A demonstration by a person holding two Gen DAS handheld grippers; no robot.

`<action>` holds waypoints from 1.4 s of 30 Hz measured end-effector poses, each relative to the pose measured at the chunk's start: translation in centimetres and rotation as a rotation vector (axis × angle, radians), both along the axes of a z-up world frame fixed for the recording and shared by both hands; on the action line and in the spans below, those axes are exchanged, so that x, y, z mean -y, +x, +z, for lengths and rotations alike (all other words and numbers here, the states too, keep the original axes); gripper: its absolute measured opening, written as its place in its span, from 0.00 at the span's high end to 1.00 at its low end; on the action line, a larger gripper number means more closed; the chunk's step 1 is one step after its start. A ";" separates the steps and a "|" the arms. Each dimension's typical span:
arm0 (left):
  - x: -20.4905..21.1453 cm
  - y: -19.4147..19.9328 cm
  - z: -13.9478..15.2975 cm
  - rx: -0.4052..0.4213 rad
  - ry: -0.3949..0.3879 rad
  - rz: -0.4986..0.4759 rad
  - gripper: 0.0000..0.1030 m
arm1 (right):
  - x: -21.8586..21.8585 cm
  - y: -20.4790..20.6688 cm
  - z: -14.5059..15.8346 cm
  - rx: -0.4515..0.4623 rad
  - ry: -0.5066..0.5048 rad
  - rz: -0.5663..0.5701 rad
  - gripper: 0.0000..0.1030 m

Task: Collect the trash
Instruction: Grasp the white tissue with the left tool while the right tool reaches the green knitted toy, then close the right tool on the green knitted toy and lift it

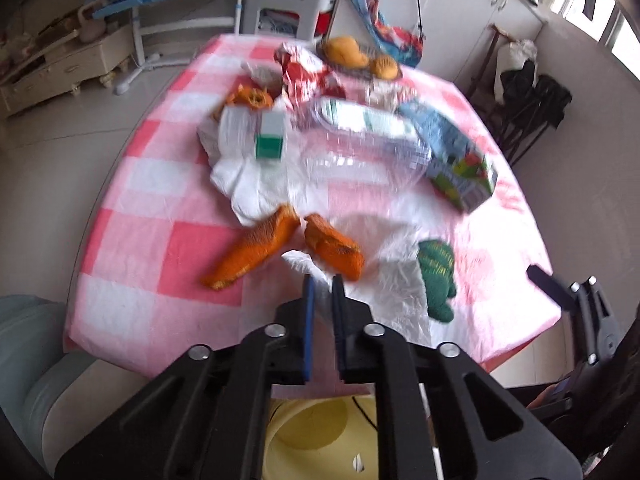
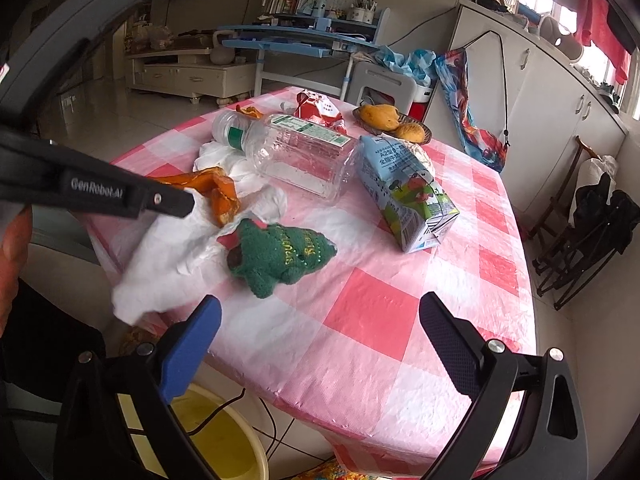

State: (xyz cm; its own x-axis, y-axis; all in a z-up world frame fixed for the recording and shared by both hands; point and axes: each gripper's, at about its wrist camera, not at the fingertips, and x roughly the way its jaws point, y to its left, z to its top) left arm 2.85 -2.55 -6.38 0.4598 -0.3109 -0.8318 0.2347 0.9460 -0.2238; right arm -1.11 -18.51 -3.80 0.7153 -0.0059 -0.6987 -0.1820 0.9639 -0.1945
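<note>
While left gripper (image 1: pixel 323 280) jaws pinch white tissue (image 2: pixel 168 256), right gripper (image 2: pixel 320 312) gapes.

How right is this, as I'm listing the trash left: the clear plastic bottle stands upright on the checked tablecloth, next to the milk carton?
Not quite. The clear plastic bottle does not stand upright: it lies on its side on the checked tablecloth, next to the milk carton. The right wrist view shows this plainly.
</note>
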 end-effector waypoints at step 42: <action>-4.7 -1.5 7.7 0.306 -0.185 0.122 0.97 | -0.5 3.3 1.5 -0.096 0.264 0.196 0.51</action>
State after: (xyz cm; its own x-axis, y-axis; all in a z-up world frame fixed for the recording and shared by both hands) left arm 1.32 2.14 1.35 0.7212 -0.3705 -0.5853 0.2053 0.9213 -0.3303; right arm 2.18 -17.98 -2.32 0.6158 0.3151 -0.7222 -0.3737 0.9237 0.0843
